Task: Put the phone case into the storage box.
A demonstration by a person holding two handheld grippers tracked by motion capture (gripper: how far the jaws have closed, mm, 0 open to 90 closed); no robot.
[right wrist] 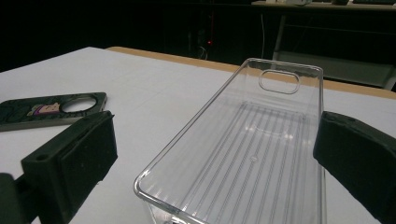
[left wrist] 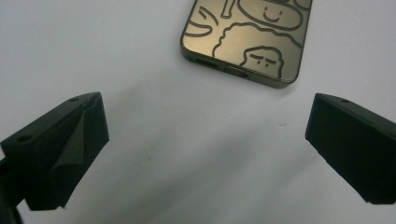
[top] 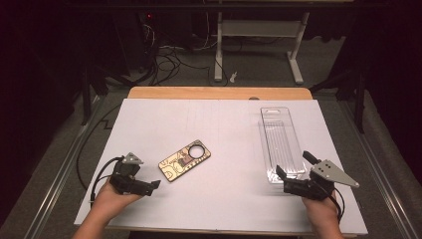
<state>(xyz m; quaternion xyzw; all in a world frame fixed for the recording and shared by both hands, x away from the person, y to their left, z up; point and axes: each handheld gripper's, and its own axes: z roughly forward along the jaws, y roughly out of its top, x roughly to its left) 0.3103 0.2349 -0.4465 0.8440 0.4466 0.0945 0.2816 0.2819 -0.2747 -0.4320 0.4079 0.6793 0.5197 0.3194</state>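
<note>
A gold phone case (top: 184, 160) printed with black cartoon outlines lies flat on the white sheet, left of centre. A clear ribbed plastic tray (top: 281, 142) lies lengthwise on the right. My left gripper (top: 148, 179) rests low near the front left, open and holding nothing, a short way below and left of the case. The left gripper view shows the case's end (left wrist: 243, 37) just beyond the spread jaws of the left gripper (left wrist: 208, 109). My right gripper (top: 293, 165) is open, its jaws standing either side of the tray's near end (right wrist: 247, 144). The case (right wrist: 51, 109) lies off to its left.
A white sheet (top: 219, 199) covers most of a wooden table (top: 219, 92). Beyond the table's far edge are floor cables (top: 169, 62) and a white desk frame (top: 259, 30) in a dark room. Metal rails run along both sides of the table.
</note>
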